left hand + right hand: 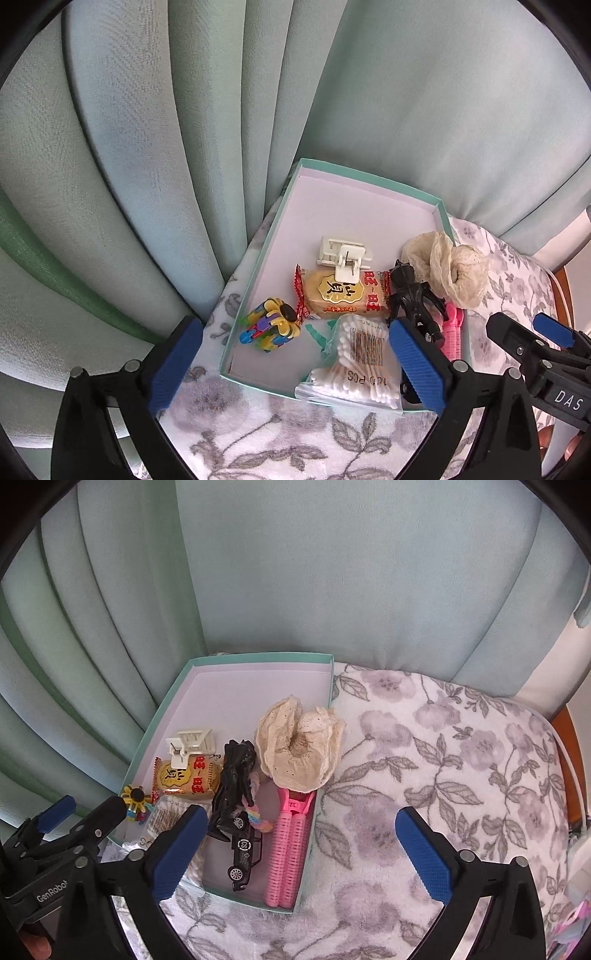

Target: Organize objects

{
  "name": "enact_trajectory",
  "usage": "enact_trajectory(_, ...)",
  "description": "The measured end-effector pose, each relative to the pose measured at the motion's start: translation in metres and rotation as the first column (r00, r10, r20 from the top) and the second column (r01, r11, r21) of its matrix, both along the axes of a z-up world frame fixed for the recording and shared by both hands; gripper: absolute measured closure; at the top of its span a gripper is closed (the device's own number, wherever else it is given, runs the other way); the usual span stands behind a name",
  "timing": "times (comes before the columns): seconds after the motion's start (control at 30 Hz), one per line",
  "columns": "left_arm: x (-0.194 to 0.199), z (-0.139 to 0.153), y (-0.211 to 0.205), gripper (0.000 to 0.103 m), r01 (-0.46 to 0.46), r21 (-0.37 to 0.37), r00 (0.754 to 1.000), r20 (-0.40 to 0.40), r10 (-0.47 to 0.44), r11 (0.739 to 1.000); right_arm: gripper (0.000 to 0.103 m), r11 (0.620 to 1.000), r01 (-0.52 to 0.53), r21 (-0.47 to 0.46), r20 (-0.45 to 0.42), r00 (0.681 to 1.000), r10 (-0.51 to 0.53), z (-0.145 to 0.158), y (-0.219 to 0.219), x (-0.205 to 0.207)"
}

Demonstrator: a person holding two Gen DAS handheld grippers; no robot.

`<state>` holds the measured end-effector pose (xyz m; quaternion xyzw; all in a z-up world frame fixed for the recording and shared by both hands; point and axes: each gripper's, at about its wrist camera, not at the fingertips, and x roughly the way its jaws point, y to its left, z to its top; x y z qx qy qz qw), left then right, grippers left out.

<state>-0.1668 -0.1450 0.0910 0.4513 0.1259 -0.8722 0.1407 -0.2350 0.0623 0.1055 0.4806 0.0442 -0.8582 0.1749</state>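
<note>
— Pictured: a shallow teal box (pixel 164 701) with a pale lining, set on a floral cloth (pixel 443 760) in front of pale green curtains (pixel 332 572). Near end crowded, far end bare.

— Contents, along the left wall?

— A multicoloured block toy (pixel 271 329) with a yellow flower and black hub; next to it a yellow snack packet (pixel 341 294) with red printed ends. Perched on the packet's far edge, a white claw clip (pixel 345 257).

— And nearer the camera?

— A clear bag of cotton swabs (pixel 354 369) (printed "100 PCS"), spilling over the near rim. To its right, a black figurine (pixel 234 775) lying across a black toy car (pixel 245 853), with a pastel fuzzy loop (pixel 258 821) tucked against it.

— Along the right wall?

— Pink hair rollers (pixel 290 853) lengthwise, touching the wall. Beyond them, a cream lace scrunchie (pixel 299 746) draped over the rim.

— Tools?

— Left hand-held gripper (pixel 295 363) spread wide above the box's near end, holding nothing. Right hand-held gripper (pixel 301 849) likewise spread and empty, straddling the box's right wall and the cloth.
</note>
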Motion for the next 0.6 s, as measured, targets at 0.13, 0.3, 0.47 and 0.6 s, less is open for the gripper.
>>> enact_trajectory(0.13, 0.000, 0.001, 0.004, 0.002, -0.002, -0.003, 1.000, -0.003, 0.002, 1.000, 0.000, 1.000, 0.009, -0.005, 0.001, 1.000, -0.009, 0.001, 0.006, 0.002)
enact_trajectory(0.3, 0.003, 0.007, 0.012, 0.002, 0.004, -0.024, 1.000, -0.012, -0.004, 1.000, 0.000, 1.000, 0.018, -0.013, -0.004, 1.000, -0.018, 0.005, 0.014, 0.007)
enact_trajectory(0.47, 0.010, 0.012, 0.018, 0.002, 0.012, -0.037, 1.000, -0.018, -0.012, 0.999, 0.000, 1.000, 0.027, -0.015, -0.013, 1.000, -0.027, 0.009, 0.024, 0.015)
enact_trajectory(0.6, 0.018, 0.014, 0.025, 0.002, 0.016, -0.050, 1.000, -0.020, -0.017, 0.999, 0.000, 0.999, 0.041, -0.014, -0.023, 0.999, -0.041, 0.012, 0.034, 0.025)
